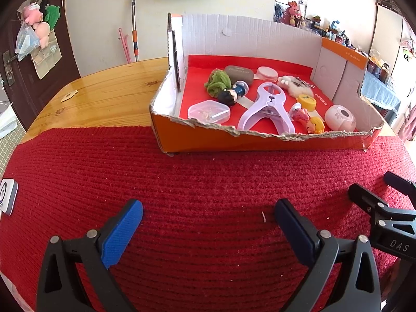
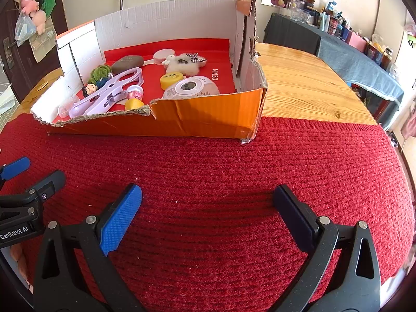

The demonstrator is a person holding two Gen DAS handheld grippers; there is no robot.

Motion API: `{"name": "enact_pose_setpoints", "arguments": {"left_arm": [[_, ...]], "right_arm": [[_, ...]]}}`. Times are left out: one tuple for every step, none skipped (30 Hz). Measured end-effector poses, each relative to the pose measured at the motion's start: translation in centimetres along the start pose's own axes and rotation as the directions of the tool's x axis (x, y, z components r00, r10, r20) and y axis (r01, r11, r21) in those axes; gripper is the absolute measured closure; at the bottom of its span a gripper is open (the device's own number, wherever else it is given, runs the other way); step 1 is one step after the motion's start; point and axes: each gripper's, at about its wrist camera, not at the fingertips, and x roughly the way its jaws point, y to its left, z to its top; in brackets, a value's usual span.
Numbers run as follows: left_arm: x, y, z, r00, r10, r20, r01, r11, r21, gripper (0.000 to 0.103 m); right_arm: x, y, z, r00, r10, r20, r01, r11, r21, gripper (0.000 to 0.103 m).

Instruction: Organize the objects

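1. Container: one orange cardboard box (image 1: pixel 260 137), its front wall torn low, stands on a red knitted mat (image 1: pixel 197 182) over a wooden table (image 1: pixel 104 96). A red liner covers the box floor.
2. Contents, rear row: a green plush (image 1: pixel 218 82), a grey oval case (image 1: pixel 239 74), a pink round compact (image 1: pixel 267 73), a white fluffy toy (image 1: pixel 292 84).
3. Contents, middle: a dark-haired figurine (image 1: pixel 231 93) beside the green plush; a lilac plastic clamp (image 1: pixel 267 109) lying flat at the centre; a yellow cap (image 1: pixel 307 102).
4. Contents, front: a clear plastic case (image 1: pixel 209 111) at the left; a pink-and-yellow toy (image 1: pixel 309 122); a white round device (image 1: pixel 340 118) at the right front corner.
5. Left gripper (image 1: pixel 208 223): jaws spread wide, holding nothing, above the mat and well short of the box.
6. Right gripper (image 2: pixel 208 213): jaws likewise spread, empty, above the mat alongside the left one.
7. All listed articles lie inside the box; the mat ahead of both grippers carries none.
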Motion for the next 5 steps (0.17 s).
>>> {"name": "enact_pose_setpoints", "arguments": {"left_arm": [[0.00,0.01,0.00,1.000,0.000,0.000,0.000,1.000,-0.001,0.000],[0.00,0.01,0.01,1.000,0.000,0.000,0.000,1.000,0.000,0.000],[0.01,0.01,0.01,1.000,-0.001,0.000,0.001,1.000,0.000,0.000],[0.01,0.01,0.01,1.000,-0.001,0.000,0.001,1.000,0.000,0.000],[0.01,0.00,0.00,1.000,0.000,0.000,0.000,1.000,0.000,0.000]], "right_arm": [[0.00,0.00,0.00,1.000,0.000,0.000,0.000,1.000,0.000,0.000],[0.00,0.00,0.00,1.000,0.000,0.000,0.000,1.000,0.000,0.000],[0.00,0.01,-0.01,1.000,0.000,0.000,0.000,1.000,0.000,0.000],[0.00,0.00,0.00,1.000,0.000,0.000,0.000,1.000,0.000,0.000],[-0.02,-0.01,-0.02,1.000,0.000,0.000,0.000,1.000,0.000,0.000]]}}
